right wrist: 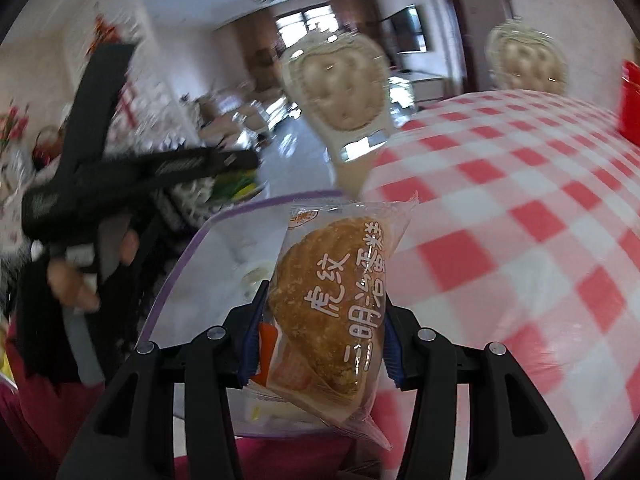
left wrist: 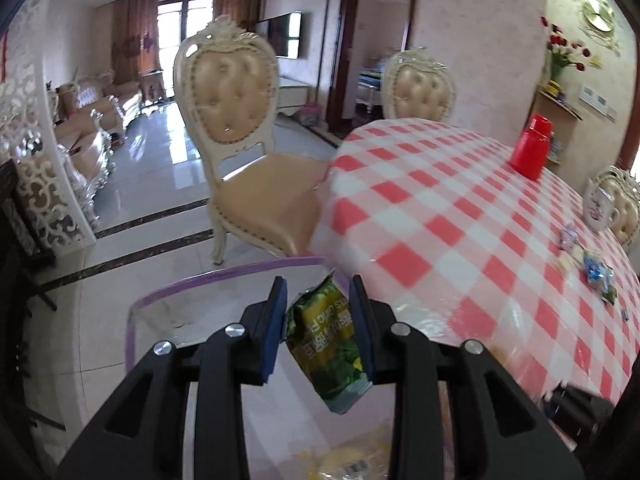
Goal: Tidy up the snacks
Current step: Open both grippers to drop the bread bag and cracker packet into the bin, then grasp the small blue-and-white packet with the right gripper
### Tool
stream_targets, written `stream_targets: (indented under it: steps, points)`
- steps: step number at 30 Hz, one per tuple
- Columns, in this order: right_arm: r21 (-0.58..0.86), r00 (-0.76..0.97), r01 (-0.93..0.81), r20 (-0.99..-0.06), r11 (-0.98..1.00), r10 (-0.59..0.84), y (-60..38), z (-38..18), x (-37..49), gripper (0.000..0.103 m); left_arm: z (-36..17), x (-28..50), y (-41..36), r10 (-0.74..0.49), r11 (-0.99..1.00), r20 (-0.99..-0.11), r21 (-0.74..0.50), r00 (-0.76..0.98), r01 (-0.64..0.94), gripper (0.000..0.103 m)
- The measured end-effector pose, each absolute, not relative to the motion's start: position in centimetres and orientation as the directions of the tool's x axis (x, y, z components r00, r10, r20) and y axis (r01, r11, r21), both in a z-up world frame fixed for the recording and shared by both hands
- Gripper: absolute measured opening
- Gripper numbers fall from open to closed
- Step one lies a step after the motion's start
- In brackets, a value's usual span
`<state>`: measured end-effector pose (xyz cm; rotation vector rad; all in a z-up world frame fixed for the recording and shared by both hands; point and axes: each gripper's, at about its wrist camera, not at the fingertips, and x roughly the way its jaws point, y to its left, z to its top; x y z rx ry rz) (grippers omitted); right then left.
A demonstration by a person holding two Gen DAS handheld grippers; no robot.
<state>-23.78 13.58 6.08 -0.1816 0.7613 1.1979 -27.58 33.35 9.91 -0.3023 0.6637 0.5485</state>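
My left gripper point(left wrist: 318, 300) is shut on a green snack packet point(left wrist: 330, 344) and holds it above a clear plastic bin with a purple rim point(left wrist: 168, 290) at the table's edge. A yellow packet point(left wrist: 348, 460) lies in the bin below. My right gripper point(right wrist: 324, 320) is shut on a clear-wrapped brown cake point(right wrist: 332, 304) over the same bin point(right wrist: 192, 248). The left gripper's black body point(right wrist: 120, 184) shows at the left of the right wrist view. Several small snacks point(left wrist: 592, 268) lie on the checked tablecloth at the right.
The round table with a red and white checked cloth point(left wrist: 460, 216) fills the right side. A red container point(left wrist: 530, 148) stands on it at the back. A white mug point(left wrist: 598, 208) is at the right. Padded chairs point(left wrist: 236, 140) stand around the table.
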Motion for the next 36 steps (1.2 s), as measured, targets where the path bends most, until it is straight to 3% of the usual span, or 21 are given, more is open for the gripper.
stream_targets:
  steps: [3, 4, 5, 6, 7, 12, 14, 16, 18, 22, 28, 33, 36]
  points:
    - [0.269, 0.107, -0.897, -0.638, 0.351, 0.762, 14.9, 5.0, -24.8, 0.050, 9.5, -27.9, 34.3, 0.393, 0.802, -0.662, -0.094, 0.639, -0.590, 0.033]
    - [0.289, 0.084, -0.896, -0.636, 0.338, 0.767, 15.1, 4.7, -24.9, 0.051, 9.5, -28.0, 34.6, 0.403, 0.791, -0.665, -0.092, 0.629, -0.605, 0.039]
    - [0.317, 0.051, -0.894, -0.630, 0.317, 0.775, 15.2, 4.5, -24.9, 0.053, 9.5, -28.1, 34.7, 0.409, 0.785, -0.666, -0.091, 0.623, -0.613, 0.064]
    - [0.349, 0.021, -0.889, -0.615, 0.296, 0.788, 14.9, 4.5, -24.9, 0.059, 9.5, -28.2, 34.8, 0.426, 0.772, -0.662, -0.090, 0.617, -0.629, 0.078]
    - [0.356, 0.029, -0.885, -0.602, 0.300, 0.798, 14.5, 4.8, -24.5, 0.063, 9.8, -28.6, 34.7, 0.461, 0.751, -0.639, -0.089, 0.616, -0.654, 0.085]
    - [0.387, 0.184, -0.825, -0.506, 0.412, 0.843, 7.8, 7.9, -20.5, 0.063, 11.1, -28.7, 32.8, 0.473, 0.741, -0.579, -0.147, 0.664, -0.656, 0.089]
    - [0.405, 0.269, -0.781, -0.468, 0.475, 0.842, 4.1, 9.0, -18.2, 0.068, 11.4, -27.7, 30.3, 0.453, 0.754, -0.559, -0.176, 0.695, -0.633, 0.096]
    - [0.409, 0.383, -0.720, -0.439, 0.560, 0.813, -0.6, 9.9, -15.5, 0.078, 11.4, -25.7, 27.2, 0.388, 0.803, -0.556, -0.186, 0.735, -0.566, 0.097]
    - [0.401, 0.484, -0.652, -0.433, 0.644, 0.760, -4.7, 10.4, -13.1, 0.081, 11.4, -23.2, 23.8, 0.314, 0.859, -0.564, -0.173, 0.764, -0.481, 0.098]
    - [0.427, 0.672, -0.401, -0.465, 0.811, 0.577, -15.6, 10.2, -8.0, 0.087, 11.3, -16.3, 14.7, 0.130, 0.950, -0.555, -0.166, 0.822, -0.263, 0.100]
    - [0.465, 0.787, -0.037, -0.533, 0.885, 0.312, -30.6, 7.2, -2.6, 0.086, 8.9, -5.3, 3.5, -0.102, 0.982, -0.593, -0.188, 0.798, -0.014, 0.100]
    - [0.522, 0.801, 0.164, -0.565, 0.837, 0.195, -39.0, 4.7, 0.1, 0.083, 7.6, 2.9, -2.6, -0.175, 0.976, -0.584, -0.208, 0.792, 0.062, 0.100]
    - [0.454, 0.772, 0.185, -0.616, 0.872, 0.157, -39.2, 4.4, 3.1, 0.078, 6.8, 6.9, -3.9, -0.207, 0.962, -0.590, -0.268, 0.780, 0.052, 0.100]
